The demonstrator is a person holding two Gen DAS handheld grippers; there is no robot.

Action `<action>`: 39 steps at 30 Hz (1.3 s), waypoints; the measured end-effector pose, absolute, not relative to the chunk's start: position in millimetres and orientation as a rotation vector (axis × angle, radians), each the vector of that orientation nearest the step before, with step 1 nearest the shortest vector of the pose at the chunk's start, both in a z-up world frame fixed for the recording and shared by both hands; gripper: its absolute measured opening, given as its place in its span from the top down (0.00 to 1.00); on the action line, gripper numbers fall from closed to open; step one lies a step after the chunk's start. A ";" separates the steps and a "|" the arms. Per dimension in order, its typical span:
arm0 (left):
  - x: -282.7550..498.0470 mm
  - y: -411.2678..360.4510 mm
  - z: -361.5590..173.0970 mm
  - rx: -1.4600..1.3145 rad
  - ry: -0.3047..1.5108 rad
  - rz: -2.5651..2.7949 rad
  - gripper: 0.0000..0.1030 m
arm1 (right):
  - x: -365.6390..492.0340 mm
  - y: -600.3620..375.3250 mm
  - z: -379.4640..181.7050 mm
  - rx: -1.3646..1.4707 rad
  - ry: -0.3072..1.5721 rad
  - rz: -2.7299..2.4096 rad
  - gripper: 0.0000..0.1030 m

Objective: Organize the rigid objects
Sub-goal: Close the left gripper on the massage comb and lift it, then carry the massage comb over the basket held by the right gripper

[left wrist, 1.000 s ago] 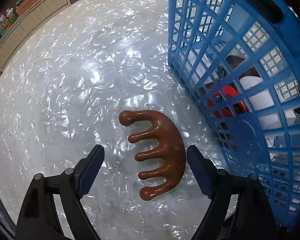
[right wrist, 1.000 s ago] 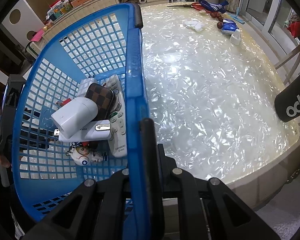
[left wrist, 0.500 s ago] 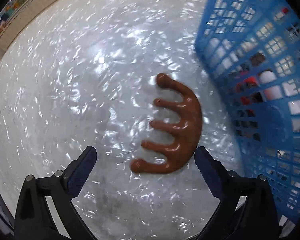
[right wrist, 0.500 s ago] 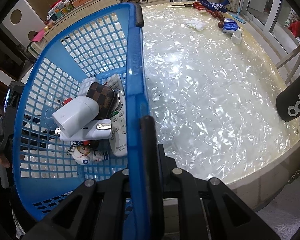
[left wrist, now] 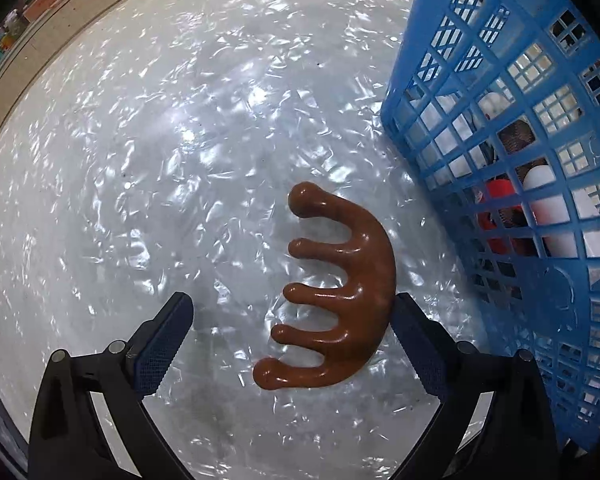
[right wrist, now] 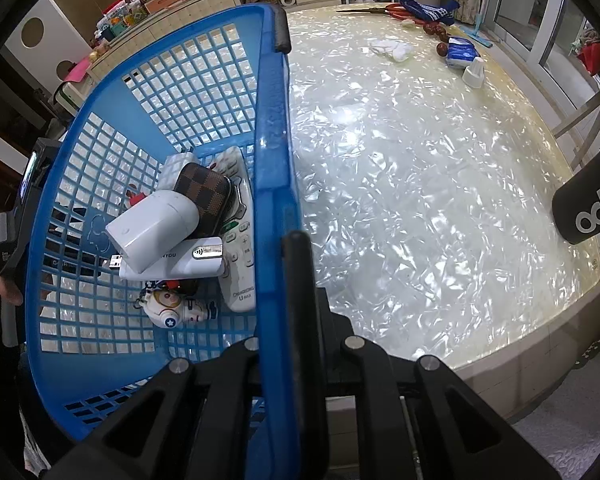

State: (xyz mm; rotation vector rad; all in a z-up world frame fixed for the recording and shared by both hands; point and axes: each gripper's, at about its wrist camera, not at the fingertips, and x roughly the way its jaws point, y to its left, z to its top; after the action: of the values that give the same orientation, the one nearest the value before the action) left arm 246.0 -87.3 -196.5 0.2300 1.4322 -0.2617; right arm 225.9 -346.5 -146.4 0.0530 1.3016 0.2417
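A brown five-pronged massage comb (left wrist: 340, 296) lies flat on the pearly table (left wrist: 160, 160), just beside the blue basket (left wrist: 540, 184); the left gripper (left wrist: 292, 320) brackets it, spread wide; the right gripper (right wrist: 288, 256) pinches the basket's rim; best to close across the comb's solid spine, not its prongs.

Basket contents (left wrist: 548, 220) half-hidden behind lattice wall (left wrist: 500, 92)

Glossy brown 5-pronged wooden massage comb (left wrist: 342, 292) flat on the pearly white table (left wrist: 148, 168), prongs pointing left, just beside the blue plastic lattice basket (right wrist: 274, 160) holding a white remote (right wrist: 240, 240), checkered brown case (right wrist: 204, 194), white box-shaped device (right wrist: 152, 224), small robot figurine (right wrist: 172, 306).
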 end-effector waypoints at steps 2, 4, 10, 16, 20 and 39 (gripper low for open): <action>249.9 -88.5 -194.7 0.227 1.429 -0.258 0.03 | 225.7 -346.4 -146.2 0.052 1.302 0.240 0.91; 247.6 -86.7 -193.7 0.212 1.426 -0.243 0.04 | 225.6 -346.5 -146.1 0.051 1.302 0.238 0.91; 234.5 -82.1 -181.7 0.199 1.389 -0.238 0.44 | 225.5 -346.0 -145.2 0.042 1.301 0.230 0.91; 231.9 -68.6 -173.5 0.155 1.397 -0.223 0.45 | 224.9 -339.8 -142.4 0.028 1.300 0.233 0.91; 228.7 -46.7 -163.6 0.112 1.368 -0.200 0.46 | 225.0 -335.6 -141.4 0.008 1.300 0.225 0.91; 193.5 -70.8 -17.9 0.059 1.094 -0.365 0.46 | 212.1 -344.7 -136.5 0.027 1.295 0.215 0.91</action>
State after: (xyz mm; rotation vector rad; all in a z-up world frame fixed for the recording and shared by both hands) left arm 193.5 -70.8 -17.9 0.0587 1.0937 -0.3648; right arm 212.1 -344.7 -136.5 0.0271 1.2950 0.2155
